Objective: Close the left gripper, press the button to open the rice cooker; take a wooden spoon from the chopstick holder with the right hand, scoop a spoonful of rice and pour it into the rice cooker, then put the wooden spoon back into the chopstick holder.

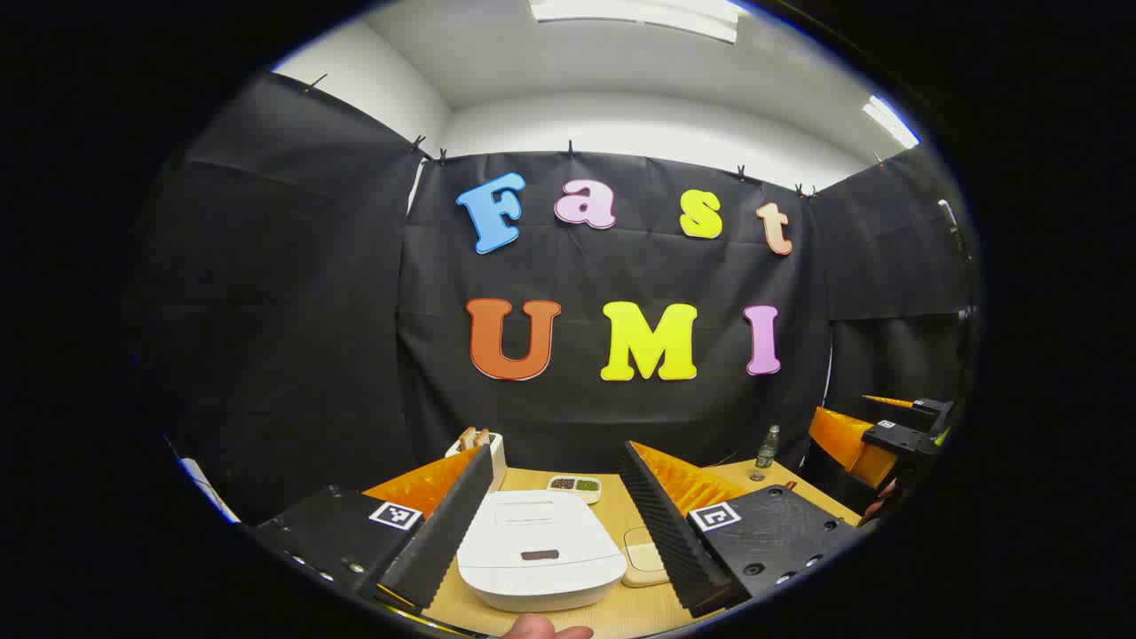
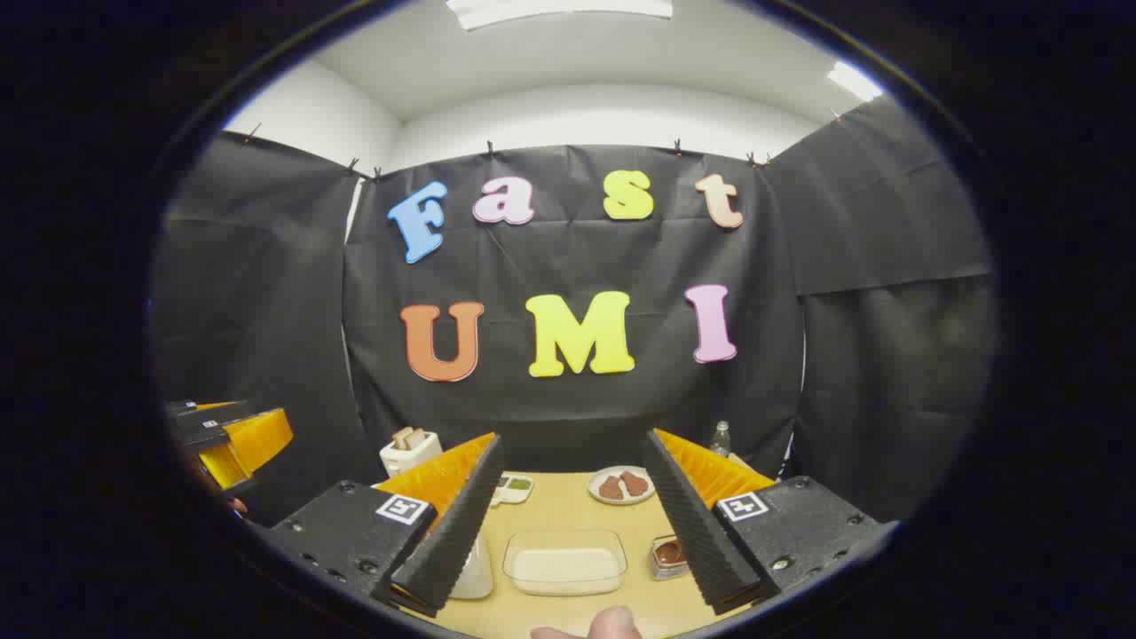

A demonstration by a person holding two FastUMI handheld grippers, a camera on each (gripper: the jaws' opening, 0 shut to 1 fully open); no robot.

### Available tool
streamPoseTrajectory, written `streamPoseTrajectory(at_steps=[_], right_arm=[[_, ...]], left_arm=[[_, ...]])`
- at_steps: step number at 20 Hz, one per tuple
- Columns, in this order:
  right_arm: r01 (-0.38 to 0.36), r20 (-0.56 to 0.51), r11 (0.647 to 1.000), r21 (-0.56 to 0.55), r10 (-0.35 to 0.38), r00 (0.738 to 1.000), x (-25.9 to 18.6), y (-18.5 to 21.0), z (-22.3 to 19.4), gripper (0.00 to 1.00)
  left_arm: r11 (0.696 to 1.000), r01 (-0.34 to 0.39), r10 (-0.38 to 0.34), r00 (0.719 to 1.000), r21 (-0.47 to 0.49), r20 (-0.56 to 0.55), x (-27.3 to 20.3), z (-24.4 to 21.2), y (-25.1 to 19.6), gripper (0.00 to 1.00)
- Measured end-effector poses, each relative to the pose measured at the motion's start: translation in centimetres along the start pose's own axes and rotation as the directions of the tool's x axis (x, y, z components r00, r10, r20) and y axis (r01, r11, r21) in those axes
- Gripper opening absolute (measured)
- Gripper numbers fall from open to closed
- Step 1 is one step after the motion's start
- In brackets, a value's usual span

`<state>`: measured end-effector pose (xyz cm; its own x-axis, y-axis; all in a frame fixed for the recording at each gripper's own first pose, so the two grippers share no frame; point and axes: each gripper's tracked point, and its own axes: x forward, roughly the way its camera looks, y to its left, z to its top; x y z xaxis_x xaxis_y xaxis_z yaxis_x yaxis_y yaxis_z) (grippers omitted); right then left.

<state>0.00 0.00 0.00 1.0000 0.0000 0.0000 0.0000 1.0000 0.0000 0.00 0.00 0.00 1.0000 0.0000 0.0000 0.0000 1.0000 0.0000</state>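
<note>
Rice cooker, lid down, sits on the table between the left gripper's spread-apart fingers.

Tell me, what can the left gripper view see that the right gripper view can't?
Left gripper view: the white rice cooker in full, lid shut, straight ahead between the gripper's fingers.

Right gripper view: a plate with brown pieces on it, and the whole clear tray holding something whitish, probably rice.

Both: the toaster with bread in it, the small divided dish, the bottle and the wooden table.
</note>
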Motion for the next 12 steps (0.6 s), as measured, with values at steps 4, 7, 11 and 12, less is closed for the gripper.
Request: streamPoseTrajectory(at_steps=[4,7,11,12], right_arm=[[-0.005,0.013,1.000,-0.003,0.005,1.000,0.38,0.14,0.35,0.99],[-0.006,0.004,1.000,-0.005,0.006,1.000,0.81,0.20,0.06,1.00],[-0.002,-0.010,1.000,-0.002,0.002,1.000,0.75,0.11,-0.37,0.99],[0.000,-0.010,1.000,-0.007,0.000,1.000,0.70,0.01,-0.35,0.99]], left_arm=[[1.000,-0.003,0.003,1.000,-0.002,0.003,0.09,0.24,-0.04,0.94],[1.000,-0.003,0.003,1.000,-0.003,0.001,0.12,0.05,-0.25,0.94],[1.000,-0.014,0.014,1.000,-0.017,0.005,0.14,-0.19,-0.15,0.94],[1.000,-0.016,0.016,1.000,-0.019,0.003,0.19,-0.21,-0.02,0.94]])
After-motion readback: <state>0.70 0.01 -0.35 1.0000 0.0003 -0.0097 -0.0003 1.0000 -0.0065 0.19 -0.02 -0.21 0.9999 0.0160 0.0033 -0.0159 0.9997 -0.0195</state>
